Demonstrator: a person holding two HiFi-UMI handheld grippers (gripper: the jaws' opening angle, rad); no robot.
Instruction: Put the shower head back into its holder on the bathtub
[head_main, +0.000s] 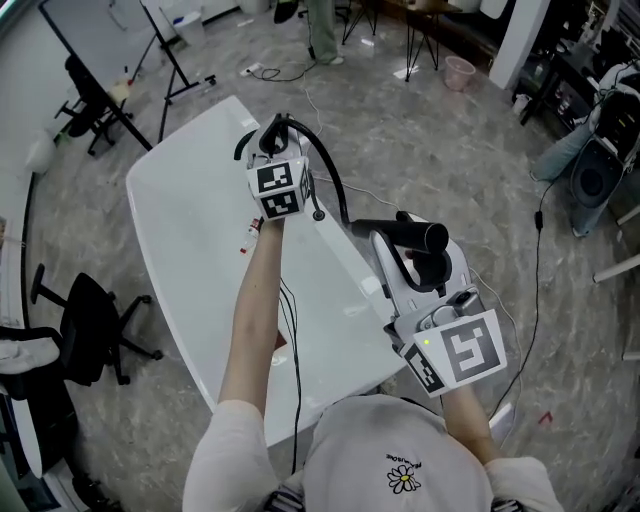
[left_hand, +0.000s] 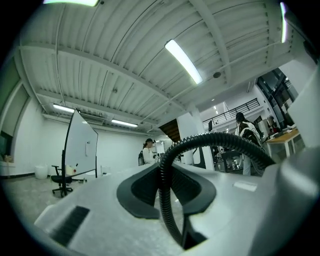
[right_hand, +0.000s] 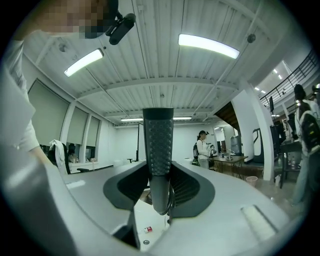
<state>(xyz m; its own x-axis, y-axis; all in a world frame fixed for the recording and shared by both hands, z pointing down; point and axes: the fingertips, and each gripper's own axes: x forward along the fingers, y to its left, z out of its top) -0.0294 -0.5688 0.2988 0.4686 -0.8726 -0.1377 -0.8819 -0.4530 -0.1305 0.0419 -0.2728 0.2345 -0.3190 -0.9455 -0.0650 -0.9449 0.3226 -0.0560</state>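
The white bathtub (head_main: 190, 250) lies below me. My right gripper (head_main: 408, 258) is shut on the black shower head (head_main: 405, 233) over the tub's right rim. In the right gripper view the dimpled handle (right_hand: 158, 150) stands upright between the pads of that gripper (right_hand: 160, 192). A black ribbed hose (head_main: 332, 180) arcs from the shower head up to my left gripper (head_main: 272, 138), raised over the tub's far end. There, in the left gripper view, the hose (left_hand: 168, 205) runs between the pads of that gripper (left_hand: 167, 187), which is shut on it. I see no holder.
A small red-and-white item (head_main: 250, 232) lies inside the tub. A black office chair (head_main: 95, 320) stands left of the tub and a whiteboard easel (head_main: 120, 50) at the far left. A pink bin (head_main: 460, 72) and cables are on the floor beyond. People stand in the background (right_hand: 202, 145).
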